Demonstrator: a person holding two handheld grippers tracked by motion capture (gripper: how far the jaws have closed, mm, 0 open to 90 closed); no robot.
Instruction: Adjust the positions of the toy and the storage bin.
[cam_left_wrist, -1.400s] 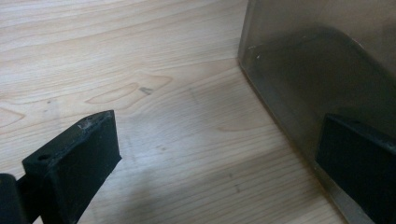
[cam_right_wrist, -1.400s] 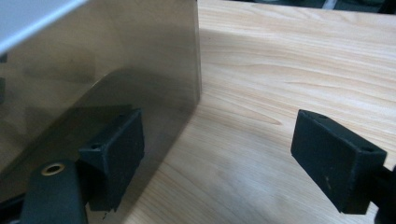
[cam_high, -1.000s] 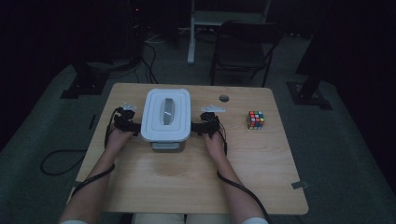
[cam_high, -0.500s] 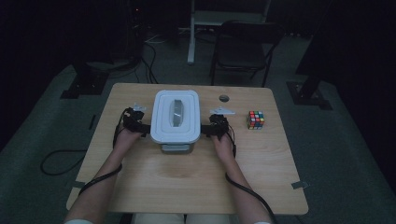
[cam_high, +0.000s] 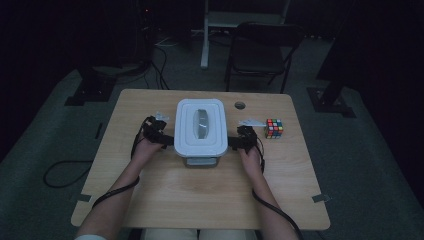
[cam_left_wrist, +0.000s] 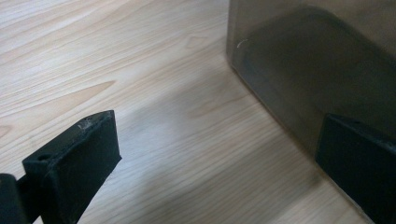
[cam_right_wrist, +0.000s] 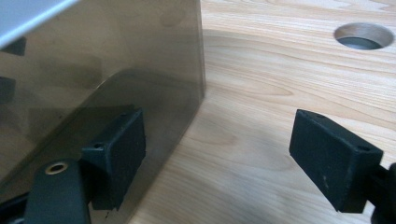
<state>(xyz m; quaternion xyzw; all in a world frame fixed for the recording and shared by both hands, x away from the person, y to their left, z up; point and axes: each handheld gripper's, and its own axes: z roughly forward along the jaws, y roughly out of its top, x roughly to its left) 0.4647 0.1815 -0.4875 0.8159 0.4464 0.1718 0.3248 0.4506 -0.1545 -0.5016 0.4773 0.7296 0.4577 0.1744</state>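
Note:
A clear plastic box with a white lid (cam_high: 201, 127) stands in the middle of the wooden table (cam_high: 200, 200). My left gripper (cam_high: 159, 131) is at the box's left side and my right gripper (cam_high: 243, 136) at its right side. In the left gripper view the gripper (cam_left_wrist: 224, 154) is open over bare wood, its right jaw against the smoky box wall (cam_left_wrist: 303, 60). In the right gripper view the gripper (cam_right_wrist: 224, 149) is open too, its left jaw lying along the box wall (cam_right_wrist: 116, 56). Neither holds anything between its jaws.
A colourful puzzle cube (cam_high: 273, 128) sits just right of my right gripper. A round cable hole (cam_high: 240, 105) (cam_right_wrist: 364, 36) lies behind the box to the right. A dark chair (cam_high: 260, 50) stands beyond the table's far edge.
The box has slid to the right across the table, with both hands and grippers moving right along with it at its sides.

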